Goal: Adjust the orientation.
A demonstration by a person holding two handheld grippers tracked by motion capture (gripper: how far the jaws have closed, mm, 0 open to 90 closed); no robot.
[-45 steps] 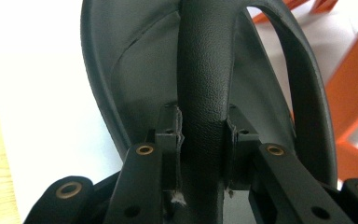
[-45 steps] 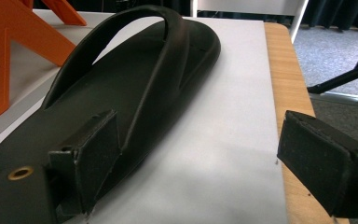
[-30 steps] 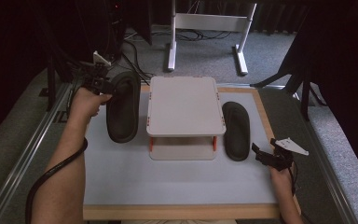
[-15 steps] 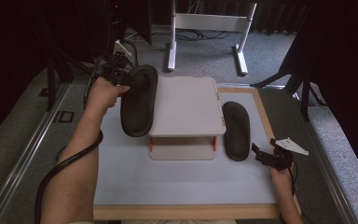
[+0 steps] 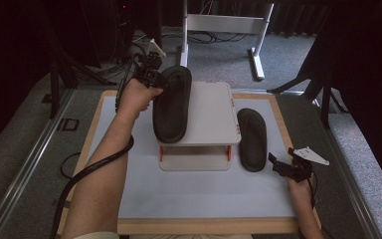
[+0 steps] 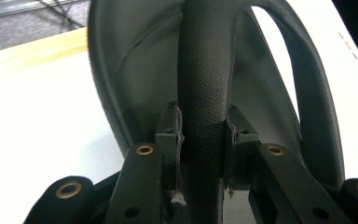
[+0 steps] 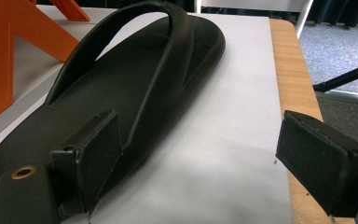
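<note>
- With my left gripper clamped on the strap of one black sandal, I judge the step in hand to be carrying that sandal onto the white stand; the second sandal comes after.
- Taking the stand as my landmark: the carried sandal hangs over its left part, toe end toward the far edge, heel end reaching the near left corner. I cannot tell whether the sole touches the top or floats just above it.
- In the left gripper view the jaws are closed tight on the strap, one pad on either side, and the footbed falls away beyond the jaws with the pale surface behind it.
- The next move, as I see it, calls for lowering the sandal flat onto the left half of the stand, square to its edges, with room kept on the right half, and only then letting the strap go.
- The second sandal lies on the white mat just beside the right side of the stand, parallel to it.
- My right gripper sits near the stand's right front corner, close behind that sandal's heel, jaws spread wide and holding nothing.
- In the right gripper view the heel is just ahead of one pad, and the other pad stands well off over the mat.
- One orange leg of the stand shows at that view's left.
</note>
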